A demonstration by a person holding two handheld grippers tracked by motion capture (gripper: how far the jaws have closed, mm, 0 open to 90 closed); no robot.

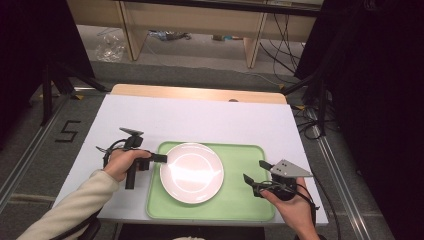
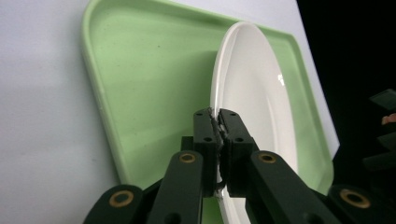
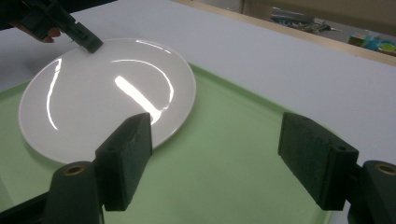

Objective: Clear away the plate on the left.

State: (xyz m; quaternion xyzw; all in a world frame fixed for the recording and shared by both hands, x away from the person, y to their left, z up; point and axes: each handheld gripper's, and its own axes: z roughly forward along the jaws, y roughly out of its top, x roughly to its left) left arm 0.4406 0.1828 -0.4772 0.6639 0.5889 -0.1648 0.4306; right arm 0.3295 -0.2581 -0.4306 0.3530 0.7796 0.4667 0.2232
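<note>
White and shiny, the plate (image 1: 192,172) sits on the green tray (image 1: 245,200) near the person — the left gripper (image 1: 159,158) pinches its left rim tight, while the right gripper (image 1: 252,183) waits wide open on the right, holding nothing.

Your plate (image 1: 192,172) sits on the tray (image 1: 240,197), left of its middle, and the tray lies on the table's (image 1: 200,117) near edge.

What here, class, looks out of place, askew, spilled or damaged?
Nothing stands out. The white plate sits on the green tray, unbroken and clean. The left gripper is clamped on its rim; the right gripper hangs open over the tray.
</note>
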